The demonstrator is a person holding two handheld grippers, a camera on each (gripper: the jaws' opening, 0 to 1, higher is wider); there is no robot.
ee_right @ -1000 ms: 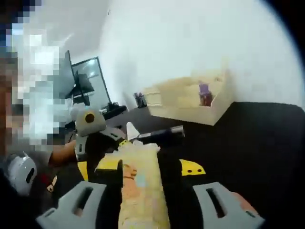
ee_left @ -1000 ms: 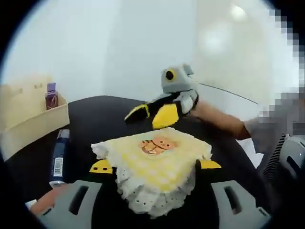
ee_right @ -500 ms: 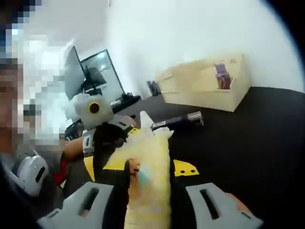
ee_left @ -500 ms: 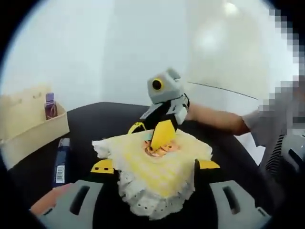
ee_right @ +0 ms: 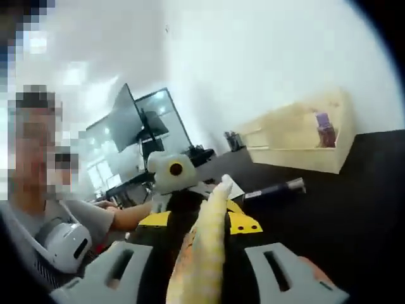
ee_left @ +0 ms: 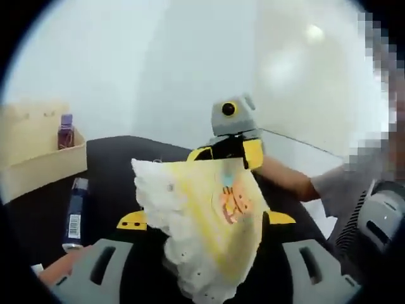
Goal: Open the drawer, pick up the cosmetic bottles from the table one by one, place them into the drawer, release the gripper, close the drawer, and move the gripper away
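- The right gripper view took in a monitor (ee_right: pixel 130 130) on a desk in the background and a seated person (ee_right: pixel 47 190); the left gripper view faced a plain white wall (ee_left: pixel 158 69) instead.
- A yellow checked cloth (ee_left: pixel 209 218) with a white lace edge and an orange cartoon print was lifted clear of the black table (ee_left: pixel 114 171). The right gripper view caught it edge-on (ee_right: pixel 205 253).
- One dark blue cosmetic bottle (ee_left: pixel 74 214) with a barcode label lay on its side on the table, seen also in the right gripper view (ee_right: pixel 278 188). A small purple bottle (ee_left: pixel 66 130) stood upright in the pale wooden drawer (ee_left: pixel 44 168).
- The left gripper (ee_left: pixel 205 221) was clamped on the cloth's near part, its jaws close together.
- The right gripper (ee_left: pixel 229 156) pinched the cloth's far top edge, jaws closed on the fabric.
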